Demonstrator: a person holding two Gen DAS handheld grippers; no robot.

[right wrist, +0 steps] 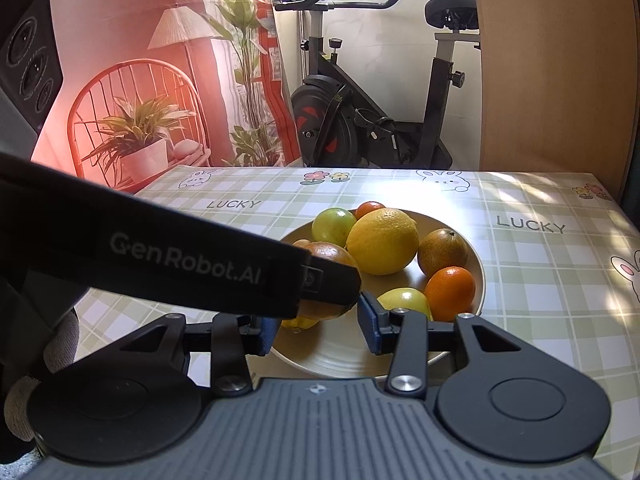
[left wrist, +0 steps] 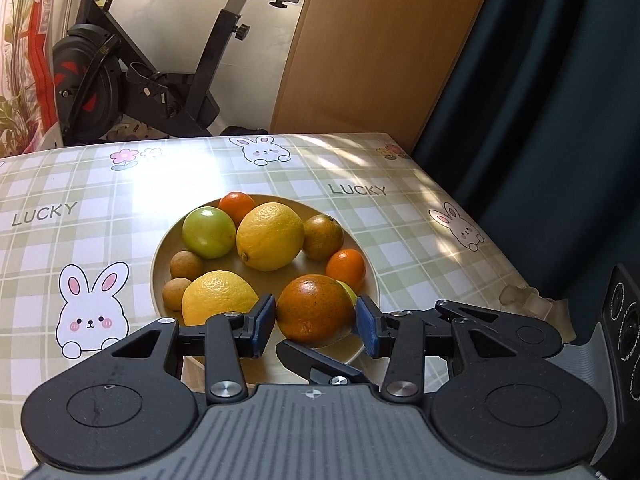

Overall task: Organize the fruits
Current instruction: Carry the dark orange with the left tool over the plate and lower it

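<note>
A tan plate [left wrist: 160, 256] on the checked tablecloth holds several fruits: two lemons [left wrist: 270, 236], a green fruit [left wrist: 209, 232], a large orange [left wrist: 316, 308], a greenish-brown orange [left wrist: 323, 237], small oranges [left wrist: 346, 270] and small brown fruits [left wrist: 186, 264]. My left gripper [left wrist: 316, 328] hovers open over the plate's near rim. The large orange lies just beyond its blue pads, untouched. My right gripper [right wrist: 319, 332] stands open close beside it, with only bare plate [right wrist: 340, 348] between its pads. The left gripper's finger [right wrist: 332, 284] crosses the right wrist view and hides part of the large orange.
The table [left wrist: 400, 216] ends in an edge at the far side and at the right. Beyond it stand an exercise bike [left wrist: 132, 80], a wooden board [left wrist: 380, 48] and a dark curtain [left wrist: 540, 120]. The two grippers nearly touch each other.
</note>
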